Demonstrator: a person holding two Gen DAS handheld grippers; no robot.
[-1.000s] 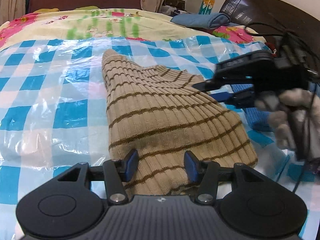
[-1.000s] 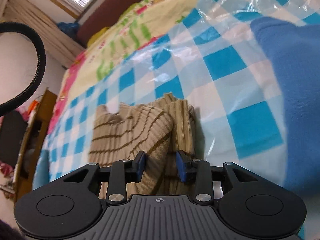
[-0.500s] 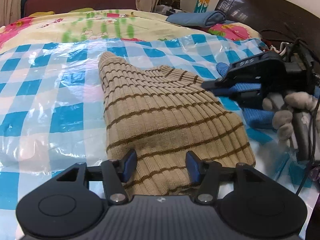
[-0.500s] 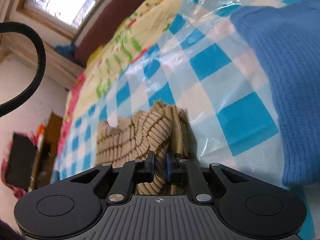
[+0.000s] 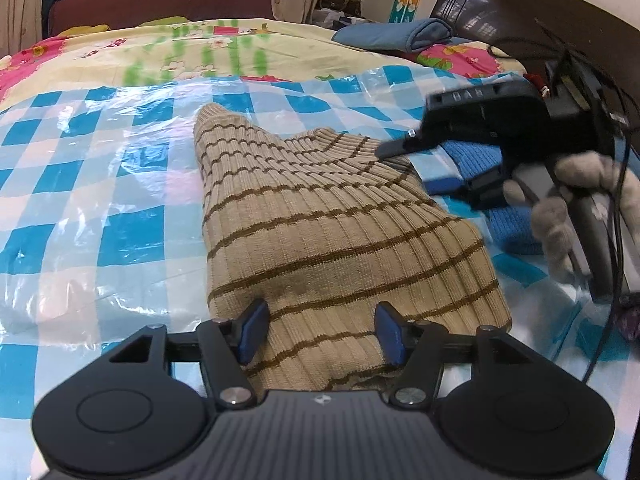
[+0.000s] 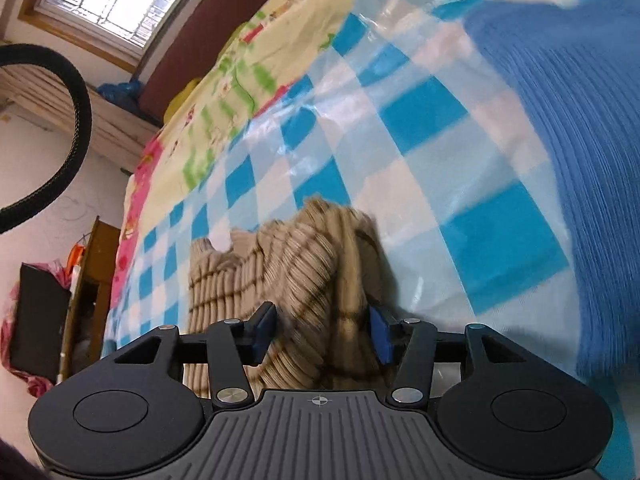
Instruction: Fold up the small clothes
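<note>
While the tan striped sweater (image 5: 320, 232) lies folded on the checkered plastic sheet (image 5: 100, 208) over the bed, long axis running away from the left gripper (image 5: 320, 332), its near hem sits between those parted pads, ungripped. Right gripper (image 6: 322, 330) has just been opening, a side fold loose between its jaws. Blue knit (image 6: 560, 160) lies just right.

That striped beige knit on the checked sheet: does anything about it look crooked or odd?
Yes. The beige striped garment lies skewed on the checked plastic sheet: it tapers to a point at the far end, and its stripes run slantwise. In the right wrist view its near edge is bunched into rolled folds rather than flat. No damage or spill shows.
</note>
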